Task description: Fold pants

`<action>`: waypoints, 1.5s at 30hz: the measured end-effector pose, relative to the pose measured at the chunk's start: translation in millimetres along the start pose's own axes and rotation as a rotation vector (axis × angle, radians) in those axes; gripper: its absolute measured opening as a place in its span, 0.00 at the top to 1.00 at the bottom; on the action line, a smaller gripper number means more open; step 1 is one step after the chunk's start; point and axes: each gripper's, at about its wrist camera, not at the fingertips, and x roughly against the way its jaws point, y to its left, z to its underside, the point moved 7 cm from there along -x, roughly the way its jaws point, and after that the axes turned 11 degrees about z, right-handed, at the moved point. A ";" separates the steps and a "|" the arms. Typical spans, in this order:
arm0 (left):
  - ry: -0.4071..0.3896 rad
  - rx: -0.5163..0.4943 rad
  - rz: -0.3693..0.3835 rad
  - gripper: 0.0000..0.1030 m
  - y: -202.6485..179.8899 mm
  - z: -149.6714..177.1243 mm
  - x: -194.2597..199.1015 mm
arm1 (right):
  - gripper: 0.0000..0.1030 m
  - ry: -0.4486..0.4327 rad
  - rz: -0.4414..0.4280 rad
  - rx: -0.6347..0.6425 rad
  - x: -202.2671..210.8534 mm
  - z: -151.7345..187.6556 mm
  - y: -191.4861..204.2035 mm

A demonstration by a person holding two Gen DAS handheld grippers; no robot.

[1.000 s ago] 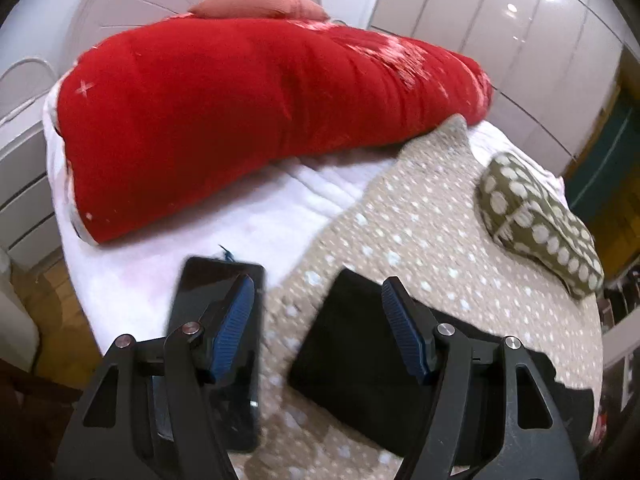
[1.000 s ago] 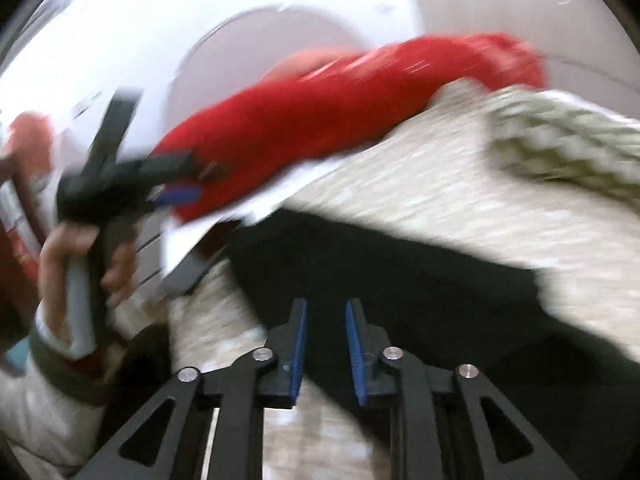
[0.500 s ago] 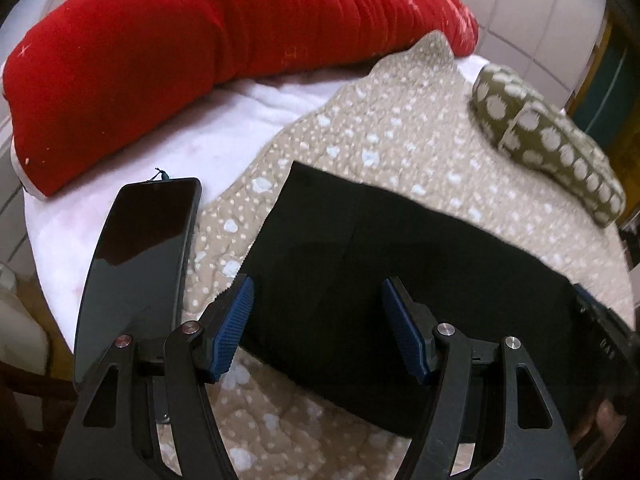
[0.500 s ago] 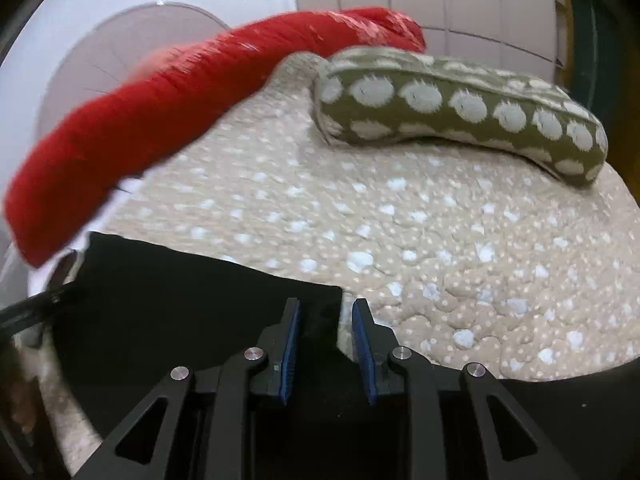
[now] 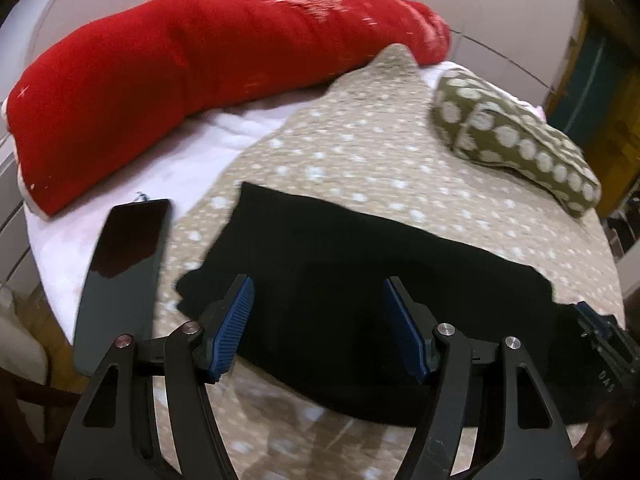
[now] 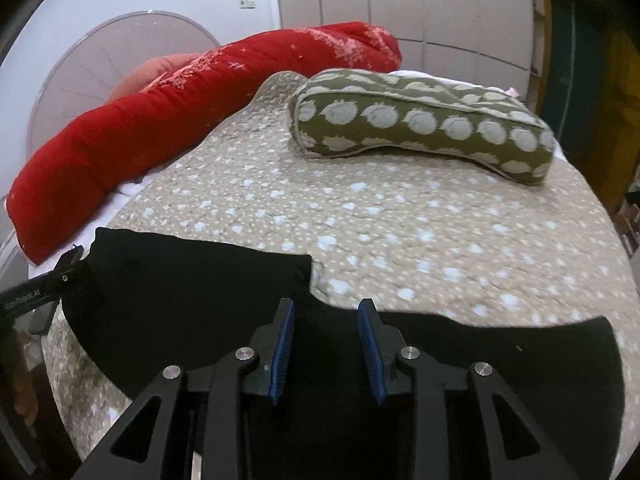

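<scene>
Black pants (image 5: 340, 264) lie flat on a beige dotted quilt (image 5: 360, 152), folded into a long band; they also show in the right wrist view (image 6: 192, 280). My left gripper (image 5: 318, 320) is open and empty above the pants' left end. My right gripper (image 6: 326, 340) is open and empty over the pants' near edge, beside a stepped corner of the fabric. The right gripper's body shows at the lower right of the left wrist view (image 5: 600, 344). The left gripper's edge shows at the far left of the right wrist view (image 6: 36, 294).
A long red bolster (image 5: 180, 72) lies along the back of the bed. An olive pillow with pale spots (image 6: 420, 124) rests at the back right. A black phone (image 5: 120, 276) lies on the white sheet left of the pants. White wardrobe doors stand behind.
My right gripper has opened; half a second ago it was nearly shut at the pants' corner. My left gripper has pulled back a little and stays open. The pants lie spread out.
</scene>
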 end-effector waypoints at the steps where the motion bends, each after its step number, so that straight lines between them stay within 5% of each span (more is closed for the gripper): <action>1: 0.000 -0.010 0.014 0.35 -7.5 1.9 0.6 | 0.70 -0.001 0.009 -0.006 3.7 2.2 -3.4; 12: 0.068 -0.136 0.145 0.35 -94.4 34.4 -11.0 | 0.70 0.022 0.092 -0.061 24.2 35.4 -52.1; 23: 0.117 -0.207 0.183 0.35 -140.2 55.1 -27.1 | 0.70 0.042 0.122 -0.142 31.5 57.8 -95.0; 33: 0.138 -0.193 0.200 0.35 -143.6 59.2 -37.6 | 0.64 0.077 0.098 -0.368 63.4 115.8 -177.3; 41: 0.144 -0.199 0.193 0.35 -141.6 60.5 -36.6 | 0.60 0.041 -0.051 -0.645 29.9 101.5 -208.1; 42: 0.146 -0.195 0.189 0.35 -139.8 59.8 -35.7 | 0.65 0.026 -0.073 -0.679 25.5 97.7 -211.1; 44: 0.146 -0.187 0.188 0.35 -136.1 57.6 -32.8 | 0.92 0.014 -0.073 -0.712 22.6 93.3 -215.4; 45: 0.143 -0.185 0.187 0.35 -135.0 56.7 -31.4 | 0.95 0.003 -0.076 -0.711 26.6 91.8 -215.5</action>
